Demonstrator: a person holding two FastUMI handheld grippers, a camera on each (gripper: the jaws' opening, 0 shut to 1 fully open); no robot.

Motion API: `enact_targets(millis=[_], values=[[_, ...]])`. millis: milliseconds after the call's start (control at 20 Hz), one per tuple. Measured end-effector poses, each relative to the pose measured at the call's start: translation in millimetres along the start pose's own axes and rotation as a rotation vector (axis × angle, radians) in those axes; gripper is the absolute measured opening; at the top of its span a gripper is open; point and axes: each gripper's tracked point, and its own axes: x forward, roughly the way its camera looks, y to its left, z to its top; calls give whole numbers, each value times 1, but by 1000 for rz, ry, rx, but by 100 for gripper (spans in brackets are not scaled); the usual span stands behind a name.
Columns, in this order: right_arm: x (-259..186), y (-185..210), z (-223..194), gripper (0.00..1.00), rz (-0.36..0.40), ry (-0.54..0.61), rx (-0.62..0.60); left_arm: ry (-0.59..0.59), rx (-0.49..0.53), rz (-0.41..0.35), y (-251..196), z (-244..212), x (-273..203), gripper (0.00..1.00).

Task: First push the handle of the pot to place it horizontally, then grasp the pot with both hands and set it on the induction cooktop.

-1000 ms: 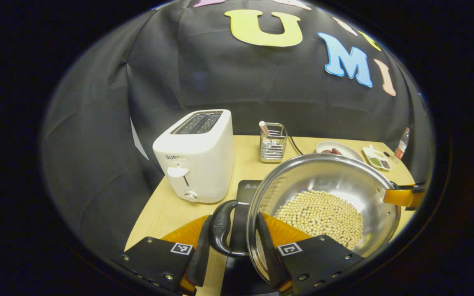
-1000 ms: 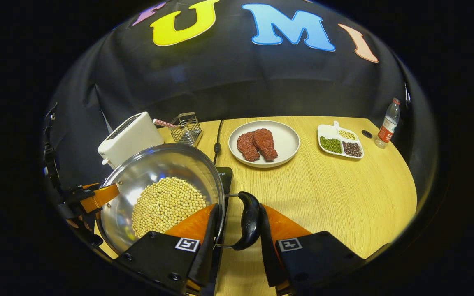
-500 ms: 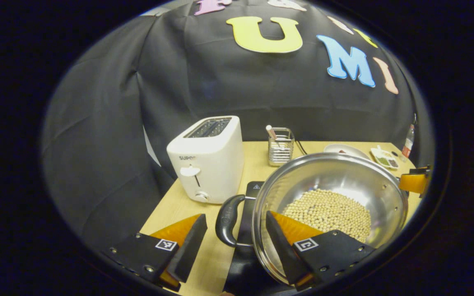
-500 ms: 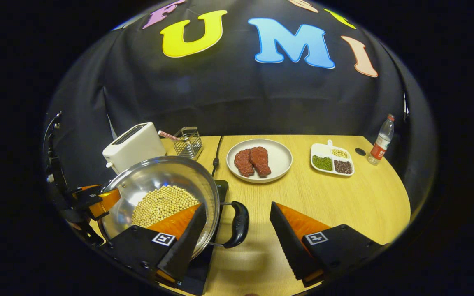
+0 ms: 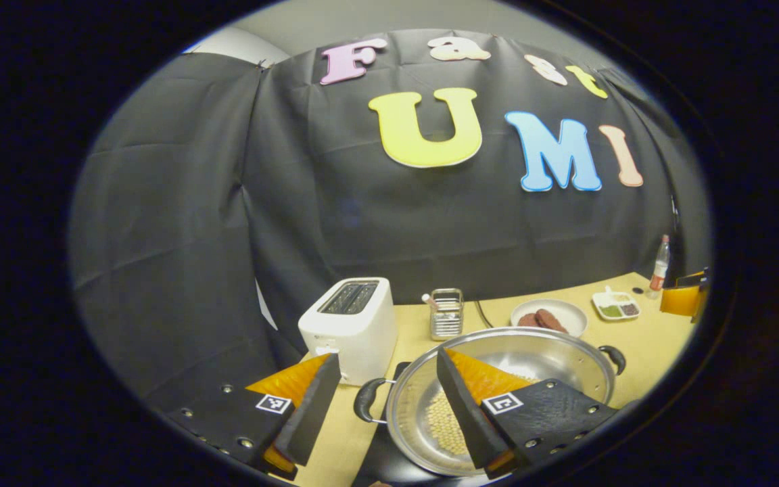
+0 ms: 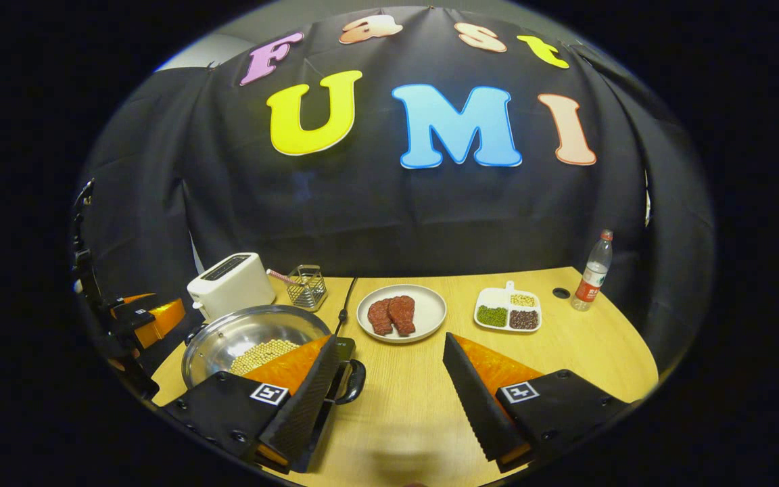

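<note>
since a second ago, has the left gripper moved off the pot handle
Yes. The left gripper has opened and pulled up and back: the toaster and pot look smaller and lower in its view.

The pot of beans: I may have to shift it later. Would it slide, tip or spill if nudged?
The pot looks wide and shallow, so tipping seems unlikely. It sits on the smooth induction cooktop, so a push may slide it. The loose beans would probably roll and shift inside.
</note>
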Motion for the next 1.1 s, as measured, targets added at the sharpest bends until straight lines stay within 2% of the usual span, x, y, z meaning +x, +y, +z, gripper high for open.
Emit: enact_targets(millis=[350, 400, 600, 900, 1100], values=[[-75, -47, 31, 98, 4, -171, -85, -131, -15, -36, -75, 72, -83, 87], [-87, -56, 34, 98, -2, -194, -91, -140, -16, -47, -88, 79, -94, 84], [-128, -87, 35, 97, -6, -244, -57, -204, -6, -76, -133, 105, -141, 84], [-193, -133, 47, 98, -17, -314, -25, -281, -7, -91, -182, 124, -222, 86], [-234, -141, 51, 98, -9, -365, -61, -304, -20, -93, -193, 123, -272, 86]])
